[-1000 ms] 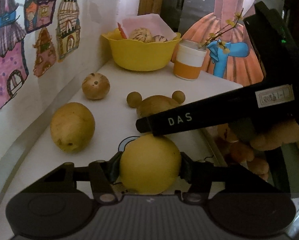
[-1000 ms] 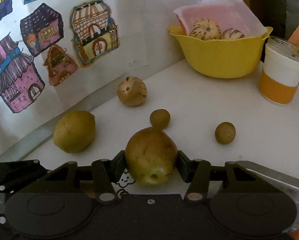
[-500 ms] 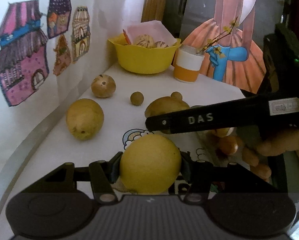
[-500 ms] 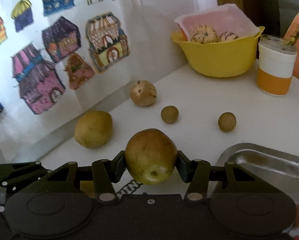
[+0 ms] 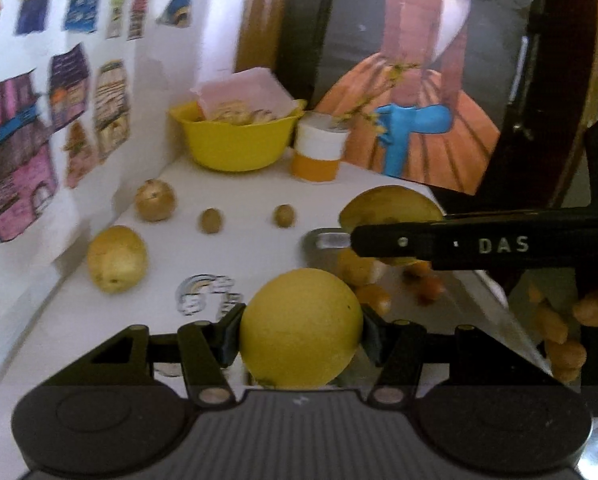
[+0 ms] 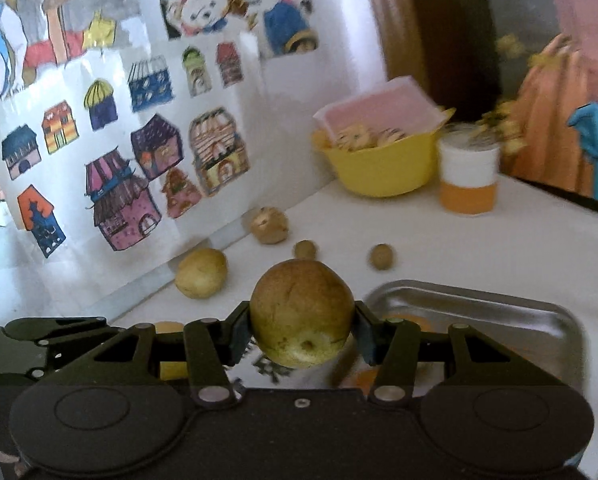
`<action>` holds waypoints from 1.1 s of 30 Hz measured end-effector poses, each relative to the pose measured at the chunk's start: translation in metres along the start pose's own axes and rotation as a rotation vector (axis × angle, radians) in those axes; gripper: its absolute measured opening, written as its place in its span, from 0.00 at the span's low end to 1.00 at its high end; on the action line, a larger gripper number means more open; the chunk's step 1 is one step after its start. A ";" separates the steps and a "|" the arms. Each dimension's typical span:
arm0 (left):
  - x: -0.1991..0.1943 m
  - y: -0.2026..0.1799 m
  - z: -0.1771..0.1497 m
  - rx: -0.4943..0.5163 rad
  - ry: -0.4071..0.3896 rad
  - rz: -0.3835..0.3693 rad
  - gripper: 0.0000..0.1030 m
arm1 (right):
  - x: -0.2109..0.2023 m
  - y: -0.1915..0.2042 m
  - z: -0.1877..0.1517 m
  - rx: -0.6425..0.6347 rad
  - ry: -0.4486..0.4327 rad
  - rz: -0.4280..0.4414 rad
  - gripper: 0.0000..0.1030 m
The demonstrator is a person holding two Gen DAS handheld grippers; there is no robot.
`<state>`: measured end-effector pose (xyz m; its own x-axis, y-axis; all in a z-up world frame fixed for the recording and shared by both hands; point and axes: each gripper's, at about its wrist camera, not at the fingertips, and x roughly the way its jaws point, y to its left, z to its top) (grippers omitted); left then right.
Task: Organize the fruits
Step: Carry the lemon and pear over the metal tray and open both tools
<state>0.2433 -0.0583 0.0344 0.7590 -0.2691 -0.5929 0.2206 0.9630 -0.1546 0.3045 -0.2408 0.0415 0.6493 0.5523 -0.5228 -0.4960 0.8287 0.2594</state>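
Note:
My left gripper (image 5: 300, 334) is shut on a round yellow fruit (image 5: 299, 312), held above the table's near part. Over the near-left corner of a metal tray (image 6: 479, 300), my right gripper (image 6: 302, 334) is shut on a brownish-green pear (image 6: 303, 304). In the left wrist view the right gripper's finger (image 5: 479, 246) crosses from the right, with that pear (image 5: 391, 206) behind it. The tray (image 5: 323, 240) holds several small orange fruits (image 5: 373, 298). On the white table lie a yellow pear (image 5: 117, 260), a brown round fruit (image 5: 155, 200) and two small brown balls (image 5: 211, 220) (image 5: 283, 215).
A yellow bowl (image 5: 235, 148) with striped fruits and a pink sheet stands at the back, next to an orange-and-white cup (image 5: 319, 152). A wall with house drawings (image 6: 119, 200) runs along the left. A hand (image 5: 595, 308) shows at the right edge.
Both grippers have lifted and drawn back with their fruits. The metal tray with orange fruits has come into view beneath them, and the table fruits look farther away.

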 end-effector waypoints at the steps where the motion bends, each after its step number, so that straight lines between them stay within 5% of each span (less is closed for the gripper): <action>1: 0.000 -0.007 -0.001 0.005 -0.001 -0.012 0.61 | -0.009 -0.005 -0.002 0.000 -0.004 -0.016 0.52; 13: 0.022 -0.059 -0.019 0.026 0.049 -0.096 0.61 | -0.068 -0.054 -0.057 0.038 0.024 -0.122 0.52; 33: 0.056 -0.059 -0.017 0.022 0.090 -0.050 0.61 | -0.034 -0.072 -0.089 0.014 0.015 -0.157 0.52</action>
<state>0.2626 -0.1296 -0.0029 0.6891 -0.3138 -0.6532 0.2714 0.9475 -0.1689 0.2668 -0.3275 -0.0311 0.7093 0.4146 -0.5701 -0.3813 0.9059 0.1844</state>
